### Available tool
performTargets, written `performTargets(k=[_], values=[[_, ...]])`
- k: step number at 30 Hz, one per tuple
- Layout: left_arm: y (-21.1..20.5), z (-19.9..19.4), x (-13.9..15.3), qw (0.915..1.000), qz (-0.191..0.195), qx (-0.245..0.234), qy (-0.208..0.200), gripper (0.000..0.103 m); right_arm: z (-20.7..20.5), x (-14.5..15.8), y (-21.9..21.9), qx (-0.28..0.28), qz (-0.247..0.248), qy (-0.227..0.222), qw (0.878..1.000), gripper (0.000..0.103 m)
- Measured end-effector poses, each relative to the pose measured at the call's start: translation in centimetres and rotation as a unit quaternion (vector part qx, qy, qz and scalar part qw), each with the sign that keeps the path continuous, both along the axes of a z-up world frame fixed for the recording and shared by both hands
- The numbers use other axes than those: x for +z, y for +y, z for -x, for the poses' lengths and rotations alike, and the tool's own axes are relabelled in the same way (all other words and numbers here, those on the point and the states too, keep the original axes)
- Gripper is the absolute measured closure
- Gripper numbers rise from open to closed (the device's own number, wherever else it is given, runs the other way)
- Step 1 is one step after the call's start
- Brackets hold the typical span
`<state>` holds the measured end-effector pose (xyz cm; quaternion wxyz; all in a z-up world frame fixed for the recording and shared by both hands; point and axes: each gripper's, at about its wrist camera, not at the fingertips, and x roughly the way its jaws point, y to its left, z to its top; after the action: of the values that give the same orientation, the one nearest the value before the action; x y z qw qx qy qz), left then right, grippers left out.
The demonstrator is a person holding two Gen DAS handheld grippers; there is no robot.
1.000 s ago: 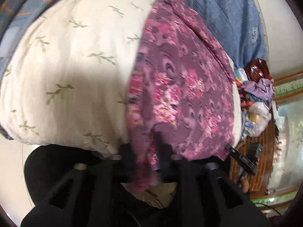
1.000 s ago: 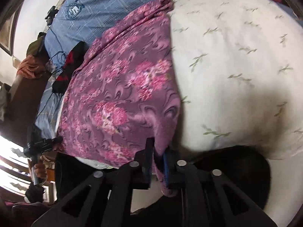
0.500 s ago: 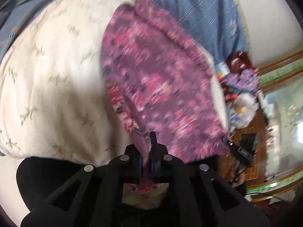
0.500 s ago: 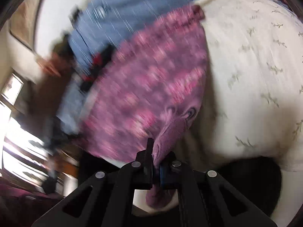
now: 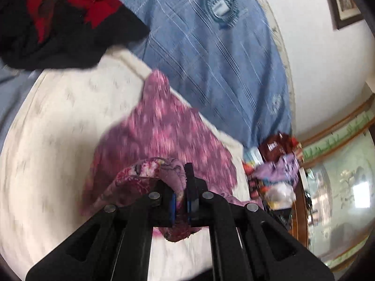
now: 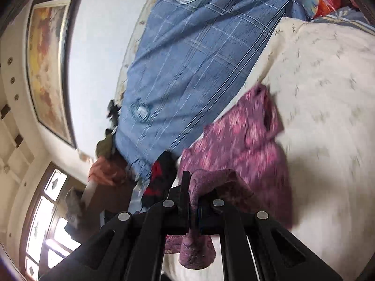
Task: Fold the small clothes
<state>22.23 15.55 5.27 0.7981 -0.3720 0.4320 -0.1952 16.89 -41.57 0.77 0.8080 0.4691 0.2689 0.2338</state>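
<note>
the left claw [image 5: 181, 196] is clenched on a bunched edge of the purple flowered cloth [image 5: 164, 135]. the pinched fold sits right between its two black fingers, with a small tuft of the same cloth hanging out below them. from that fold the cloth runs away from the claw and up across the cream bedcover [image 5: 46, 140], narrowing to a point near the edge of the blue checked blanket [image 5: 211, 70]. the far part of the cloth is blurred.

the right claw [image 6: 193, 201] is likewise clenched on another edge of the purple flowered cloth [image 6: 246, 140], the fabric squeezed between its fingers and a rounded flap drooping beneath them. past the fingers the cloth humps up and spreads forward over the cream bedcover [image 6: 328, 93], its far tip lying beside the blue checked blanket [image 6: 187, 58].

in the left wrist view a black and red garment [image 5: 65, 28] lies at the upper left, partly on the blanket and well apart from the purple cloth. a heap of mixed bags and clothes [image 5: 274, 164] sits off the right end of the bed. in the right wrist view a framed picture [image 6: 46, 58] hangs on the white wall to the left, and a window [image 6: 42, 222] shows at the lower left.
</note>
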Motion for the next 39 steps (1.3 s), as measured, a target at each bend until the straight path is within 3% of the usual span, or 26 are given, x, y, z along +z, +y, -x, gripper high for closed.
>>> performTargets(k=[9, 13, 14, 17, 19, 22, 23, 24, 26, 31, 35, 39], values=[[-1.5, -11.6, -3.6, 0.9981, -0.042, 0.01, 0.044, 0.099, -9.4, -3.0, -0.7, -0.038, -0.003, 0.046, 0.998, 0.099], [-1.7, -14.5, -6.6, 0.995, -0.037, 0.012, 0.092, 0.099, -11.8, -5.3, -1.5, -0.055, -0.009, 0.102, 0.993, 0.092], [-1.7, -14.6, -6.9, 0.9948, -0.034, 0.011, 0.095, 0.099, -11.8, -5.8, -1.7, -0.05, -0.027, 0.105, 0.993, 0.089], [-1.6, -14.5, -7.2, 0.9953, -0.028, 0.004, 0.092, 0.099, -11.0, -5.9, -1.6, -0.03, -0.04, 0.101, 0.994, 0.054], [-1.5, -14.2, -7.2, 0.9957, -0.027, 0.0, 0.088, 0.099, -10.2, -5.4, -1.3, -0.011, -0.032, 0.094, 0.995, 0.05], [-1.5, -14.1, -6.9, 0.9959, -0.028, -0.005, 0.085, 0.099, -9.7, -4.3, -0.4, 0.021, 0.029, 0.086, 0.996, 0.056], [-1.6, -14.1, -6.7, 0.9961, -0.024, -0.004, 0.084, 0.099, -9.8, -3.7, 0.1, 0.033, 0.072, 0.085, 0.993, 0.084], [-1.5, -14.2, -6.4, 0.9964, -0.02, -0.003, 0.083, 0.099, -10.1, -3.1, 0.7, 0.047, 0.105, 0.082, 0.99, 0.097], [-1.7, -14.6, -5.5, 0.997, -0.014, -0.001, 0.076, 0.099, -10.5, -2.0, 1.0, 0.057, 0.116, 0.063, 0.99, 0.097], [-2.4, -18.1, -3.9, 0.998, 0.003, 0.018, 0.061, 0.099, -13.4, -0.1, -2.2, -0.014, 0.02, 0.022, 0.999, 0.097], [-3.3, -22.3, -5.3, 0.9945, -0.006, 0.047, 0.094, 0.099, -17.7, -2.7, -4.3, -0.071, -0.038, 0.069, 0.994, 0.096], [-2.6, -24.7, -8.4, 0.9822, 0.041, 0.053, 0.175, 0.093, -19.4, -6.0, -6.2, -0.126, -0.063, 0.133, 0.981, 0.085]])
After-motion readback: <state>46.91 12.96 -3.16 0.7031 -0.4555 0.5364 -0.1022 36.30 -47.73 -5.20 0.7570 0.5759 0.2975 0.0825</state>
